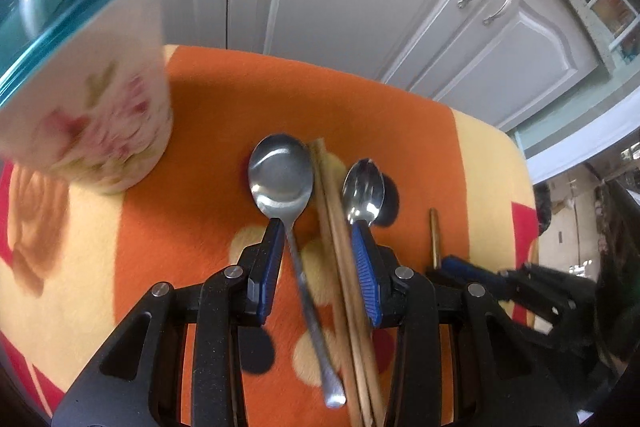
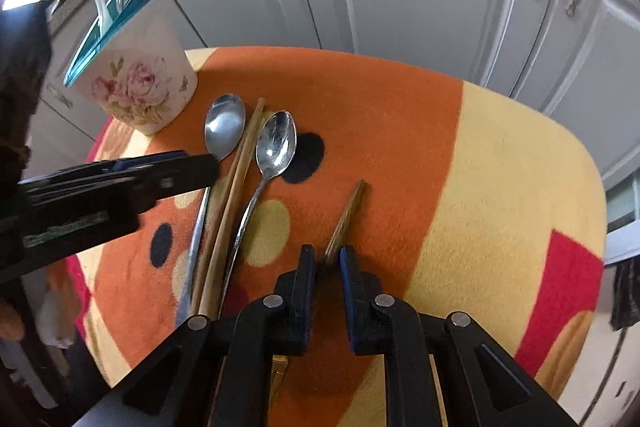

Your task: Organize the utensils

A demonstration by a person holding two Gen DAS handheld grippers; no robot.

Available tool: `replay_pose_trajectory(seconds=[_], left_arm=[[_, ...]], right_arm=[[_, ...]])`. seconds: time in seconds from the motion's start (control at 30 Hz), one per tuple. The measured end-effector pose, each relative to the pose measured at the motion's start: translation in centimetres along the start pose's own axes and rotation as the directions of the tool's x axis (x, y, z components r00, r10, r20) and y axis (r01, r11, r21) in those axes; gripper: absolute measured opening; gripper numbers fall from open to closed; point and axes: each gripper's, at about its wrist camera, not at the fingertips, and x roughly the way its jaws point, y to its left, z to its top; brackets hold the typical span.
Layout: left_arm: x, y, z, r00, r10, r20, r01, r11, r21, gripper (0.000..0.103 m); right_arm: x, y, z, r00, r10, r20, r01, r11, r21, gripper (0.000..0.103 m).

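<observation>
Straddling spoon [image 1: 280, 175] and chopsticks [image 1: 340, 247] with spread jaws, the left hand-held gripper [image 1: 320, 259] risks scooping both; right hand-held gripper [image 2: 327, 259], slightly parted, brackets a stick [image 2: 345, 219] at 12 o'clock

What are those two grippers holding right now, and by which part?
The left gripper is open above the spoons and chopsticks, holding nothing. The right gripper straddles the lone dark chopstick near its middle; whether it is actually pinched cannot be told.

A: L gripper [image 1: 320, 231]?
B: Jaws were spread wide, fingers level, pads [image 1: 267, 267] clear of anything btwn them.
A: R gripper [image 2: 327, 253]?
B: Off to the L one's right, lower, jaws nearly together but w/ a narrow gap, tips angled down.
</observation>
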Motion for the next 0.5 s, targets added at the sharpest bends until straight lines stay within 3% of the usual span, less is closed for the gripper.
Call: replay_pose_trajectory(seconds=[0.17, 0.33, 0.5], left_arm=[[1.3, -0.8, 1.1, 0.999, 0.033, -0.009, -0.033, 0.999, 0.021, 0.033], [2.2, -1.6, 1.7, 0.999, 0.050, -0.012, -0.049, 0.997, 0.066, 0.015], [1.8, -1.7, 1.3, 0.999, 0.033, -0.012, -0.032, 0.995, 0.090, 0.009]], right_arm=[[-0.1, -0.3, 0.4, 1.000, 0.021, 0.008, -0.021, 1.000, 0.005, 0.012], [0.5, -0.3, 0.7, 0.999, 0.036, 0.003, -0.036, 0.999, 0.013, 0.012], [0.9, -0.3, 1.0, 0.997, 0.077, 0.004, -0.077, 0.997, 0.008, 0.012]])
